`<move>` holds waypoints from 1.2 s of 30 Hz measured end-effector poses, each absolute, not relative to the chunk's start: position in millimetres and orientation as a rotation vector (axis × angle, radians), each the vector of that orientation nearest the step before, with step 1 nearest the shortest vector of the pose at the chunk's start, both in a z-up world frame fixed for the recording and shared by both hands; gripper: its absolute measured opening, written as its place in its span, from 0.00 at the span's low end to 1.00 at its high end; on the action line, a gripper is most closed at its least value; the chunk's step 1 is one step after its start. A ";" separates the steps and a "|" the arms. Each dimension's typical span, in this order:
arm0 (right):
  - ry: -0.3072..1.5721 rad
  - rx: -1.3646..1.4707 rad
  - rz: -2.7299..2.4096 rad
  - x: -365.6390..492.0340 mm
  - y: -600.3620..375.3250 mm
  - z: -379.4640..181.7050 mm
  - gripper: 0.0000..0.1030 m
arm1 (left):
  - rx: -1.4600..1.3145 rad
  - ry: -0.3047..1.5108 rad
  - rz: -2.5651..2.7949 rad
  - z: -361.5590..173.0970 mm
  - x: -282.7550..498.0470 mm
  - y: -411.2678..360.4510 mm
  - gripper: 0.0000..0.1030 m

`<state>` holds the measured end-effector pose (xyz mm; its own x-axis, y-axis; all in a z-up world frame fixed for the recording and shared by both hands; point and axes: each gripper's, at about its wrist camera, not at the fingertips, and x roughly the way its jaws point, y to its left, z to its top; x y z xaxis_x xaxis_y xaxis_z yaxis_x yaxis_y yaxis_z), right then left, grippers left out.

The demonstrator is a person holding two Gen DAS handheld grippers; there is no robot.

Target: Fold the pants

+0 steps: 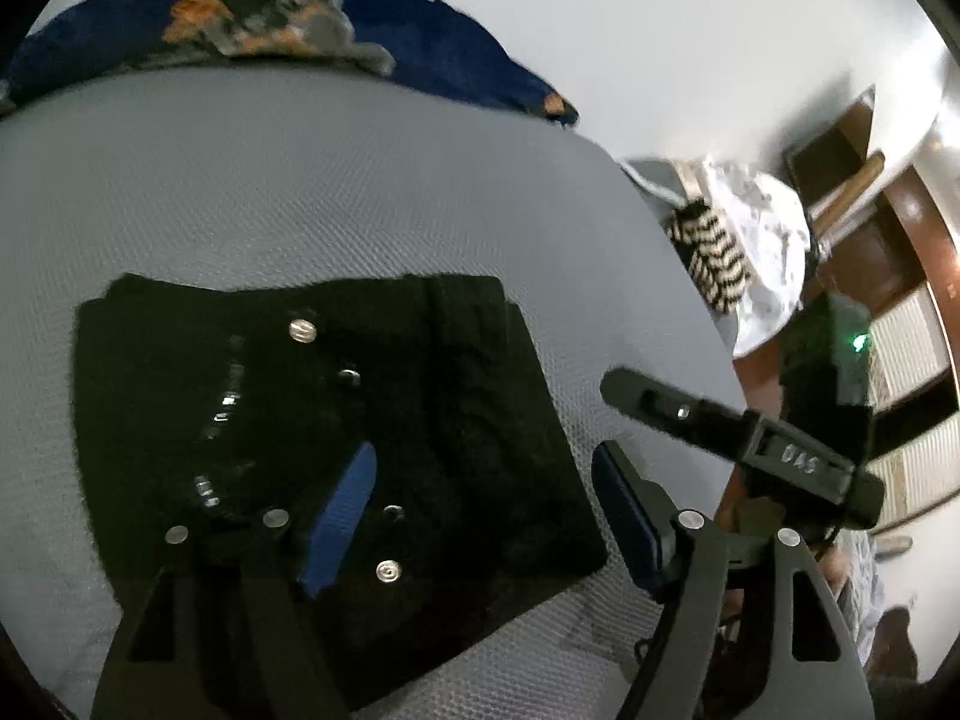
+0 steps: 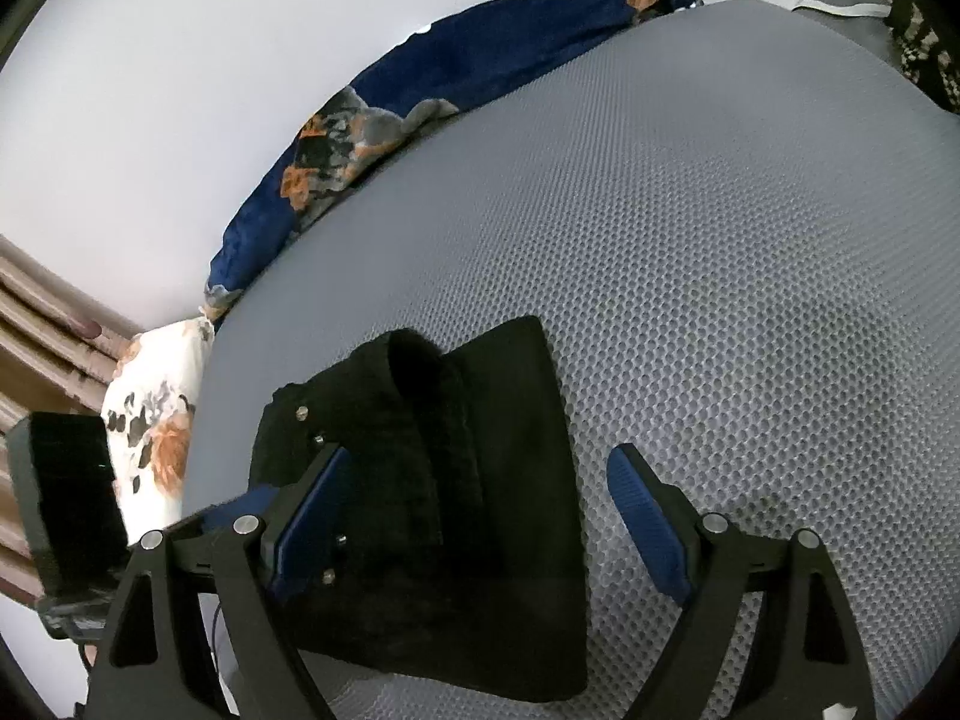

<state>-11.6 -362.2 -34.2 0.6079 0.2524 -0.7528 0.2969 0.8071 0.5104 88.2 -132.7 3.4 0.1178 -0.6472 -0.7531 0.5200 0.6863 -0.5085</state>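
Note:
Black pants (image 1: pixel 270 420), folded into a compact rectangle with silver rivets showing, lie on a grey mesh mattress (image 1: pixel 300 180). My left gripper (image 1: pixel 486 510) hovers open over their right half. One blue pad (image 1: pixel 342 516) is above the cloth and the other (image 1: pixel 624 516) is just past the right edge, with nothing pinched. In the right wrist view the same pants (image 2: pixel 510 420) lie flat under my open right gripper (image 2: pixel 480 516). Its left pad (image 2: pixel 312 516) is over the riveted edge and its right pad (image 2: pixel 648 522) is over bare mattress (image 2: pixel 720 240).
A dark blue floral blanket (image 1: pixel 300 30) (image 2: pixel 420 102) runs along the mattress's far edge by the white wall. A floral pillow (image 2: pixel 156 420) sits at the left. Striped cloth (image 1: pixel 714 258) and white cloth (image 1: pixel 774 240) are heaped beside wooden furniture (image 1: pixel 870 252) at the right.

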 end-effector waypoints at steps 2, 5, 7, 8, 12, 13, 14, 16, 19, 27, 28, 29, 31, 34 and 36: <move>0.936 0.658 0.003 -10.8 -360.2 -36.5 0.83 | -0.140 1.165 -0.808 3.2 91.0 -115.9 0.73; 0.954 0.678 0.061 -6.8 -357.9 -41.0 0.81 | -0.156 1.149 -0.718 -0.3 97.5 -80.2 0.73; 0.981 0.691 0.134 0.7 -355.7 -47.8 0.75 | -0.161 1.141 -0.664 -3.2 99.4 -61.9 0.73; 0.990 0.690 0.151 2.6 -355.0 -49.8 0.73 | -0.156 1.136 -0.639 -4.7 99.8 -55.7 0.73; 1.031 0.684 0.231 14.9 -354.6 -63.9 0.66 | -0.126 1.114 -0.531 -12.7 102.4 -22.7 0.73; 1.040 0.679 0.248 17.9 -354.7 -66.9 0.66 | -0.122 1.113 -0.511 -14.5 102.7 -16.2 0.73; 1.051 0.672 0.260 20.0 -355.0 -69.8 0.66 | -0.119 1.113 -0.493 -16.5 103.4 -9.9 0.73; 1.058 0.668 0.270 23.2 -356.7 -73.7 0.65 | -0.115 1.120 -0.453 -22.5 104.0 0.3 0.73; 1.063 0.676 0.323 29.9 -357.8 -81.4 0.64 | -0.122 1.141 -0.418 -32.5 104.7 8.3 0.73; 1.042 0.721 0.439 53.9 -350.8 -101.6 0.40 | -0.096 1.167 -0.402 -41.6 100.2 5.5 0.73; 1.038 0.725 0.446 55.6 -350.2 -103.1 0.37 | -0.099 1.171 -0.402 -42.7 100.4 5.4 0.73; 1.031 0.727 0.460 58.1 -349.1 -104.7 0.35 | -0.101 1.173 -0.400 -43.0 100.0 5.5 0.73; 1.022 0.736 0.466 61.5 -346.7 -106.6 0.29 | -0.106 1.175 -0.399 -44.1 100.1 4.7 0.73; 1.005 0.745 0.450 59.0 -341.9 -101.5 0.18 | -0.103 1.177 -0.396 -44.4 100.9 1.3 0.73; 0.985 0.729 0.418 53.4 -338.0 -90.8 0.13 | -0.102 1.175 -0.398 -43.2 101.0 -0.4 0.73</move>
